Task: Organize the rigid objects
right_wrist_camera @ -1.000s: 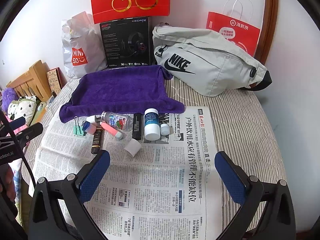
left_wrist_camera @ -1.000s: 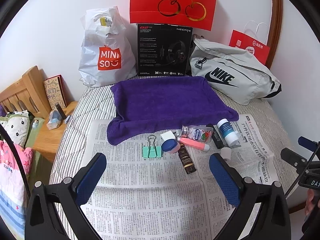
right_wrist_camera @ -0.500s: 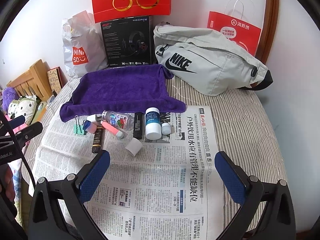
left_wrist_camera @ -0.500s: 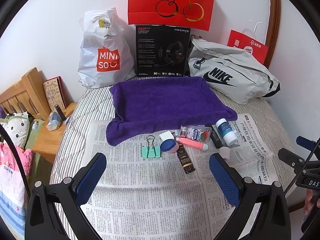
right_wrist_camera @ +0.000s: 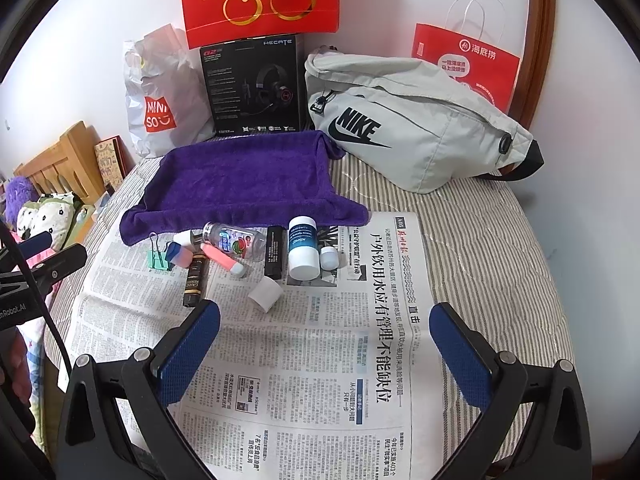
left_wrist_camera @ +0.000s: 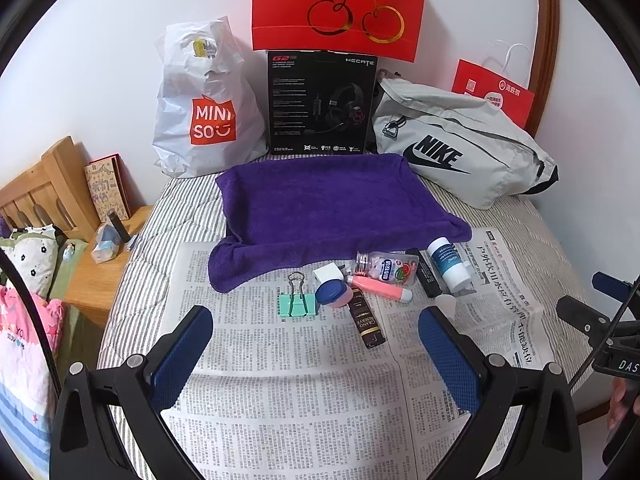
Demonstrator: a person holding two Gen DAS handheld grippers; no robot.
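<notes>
Both tools hang over the newspaper (left_wrist_camera: 304, 392) spread on the striped bed (right_wrist_camera: 492, 248), and neither grips anything. The left gripper (left_wrist_camera: 316, 344) has its jaws spread wide, the blue pads (left_wrist_camera: 180, 356) framing bare newsprint; nothing touches them. The right gripper (right_wrist_camera: 324, 340) is the same — jaws wide apart, empty, with printed paper between the pads.

The small items sit in a loose row along the near hem of the purple towel (left_wrist_camera: 332, 208). In the left wrist view, at roughly 12 o'clock from the left jaws, lies a mint binder clip (left_wrist_camera: 297, 303), and just beside it a pink jar with a blue lid (left_wrist_camera: 332, 293) with a white cube (left_wrist_camera: 327, 273) touching it behind. A dark brown tube (left_wrist_camera: 366, 322) points toward the camera at about 1 o'clock. Further right lie a pink stick (left_wrist_camera: 380, 287), a clear sanitizer bottle (left_wrist_camera: 386, 267), a black bar (left_wrist_camera: 428, 278) and a white bottle with a blue label (left_wrist_camera: 448, 266).

In the right wrist view a white cylinder (right_wrist_camera: 265, 294) lies on its side at 11 o'clock from the right jaws — the nearest item to them, yet clearly apart. A small white cap (right_wrist_camera: 329, 257) stands touching the white bottle.

Behind the towel, at 12 o'clock, stand a Miniso bag (left_wrist_camera: 204, 108), a black headset box (left_wrist_camera: 322, 102) and a grey Nike bag (left_wrist_camera: 460, 152).
</notes>
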